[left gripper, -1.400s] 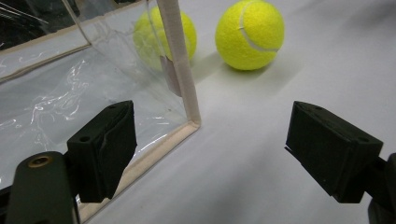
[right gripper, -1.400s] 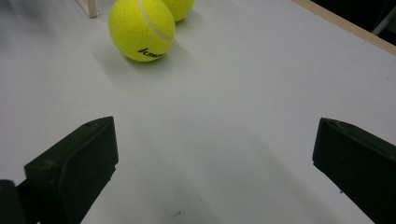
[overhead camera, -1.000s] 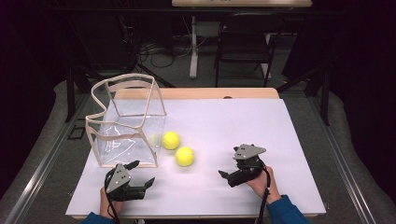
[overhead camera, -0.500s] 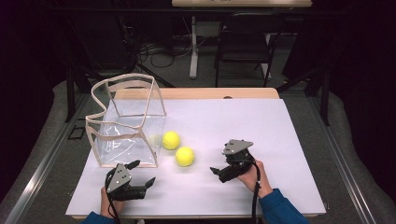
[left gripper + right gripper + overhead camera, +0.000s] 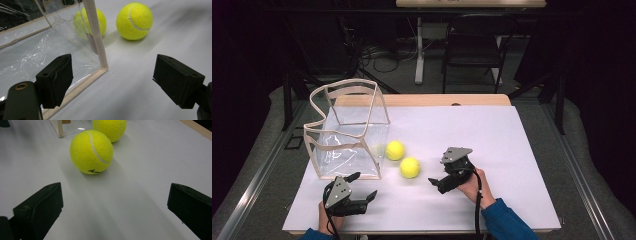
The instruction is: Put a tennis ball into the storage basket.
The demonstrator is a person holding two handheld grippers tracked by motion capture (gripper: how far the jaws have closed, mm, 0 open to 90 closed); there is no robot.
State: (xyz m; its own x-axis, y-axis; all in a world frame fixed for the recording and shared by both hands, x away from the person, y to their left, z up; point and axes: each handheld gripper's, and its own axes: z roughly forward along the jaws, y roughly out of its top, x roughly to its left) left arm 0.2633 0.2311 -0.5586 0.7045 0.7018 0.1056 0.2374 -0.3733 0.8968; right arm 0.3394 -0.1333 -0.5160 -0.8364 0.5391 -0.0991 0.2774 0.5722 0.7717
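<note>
1. Right claw (image 5: 438, 181): jaws stand wide apart and hold nothing. It sits low over the white tabletop (image 5: 522, 150), aimed left at the near tennis ball (image 5: 410, 167), which lies just beyond the jaw tips and is not touched.
2. Left claw (image 5: 362, 187): jaws also spread apart and empty, resting near the front edge of the tabletop, just in front of the near right corner of the clear bag (image 5: 347, 135).
3. Far tennis ball (image 5: 395, 150): lies just beside the bag's right wall and close behind the near ball; from the right claw's camera the two balls (image 5: 91, 151) (image 5: 110, 127) line up almost one behind the other.
4. Bag: stands upright with its mouth open upward; its taped rim sags unevenly.
5. Judged step: approach for a grasp on the near ball, probably for loading into the bag.
6. Risk, rolling: a jaw tip nudging the ball before closing would send it rolling across the smooth tabletop.
7. Risk, collision: a pushed near ball would likely strike the far ball and scatter both.
8. Risk, off-centre closure: jaws closing off the widest part of the ball would squeeze it out.
9. Risk, bag: the soft walls may fold or tip if bumped by the left claw or a ball.
</note>
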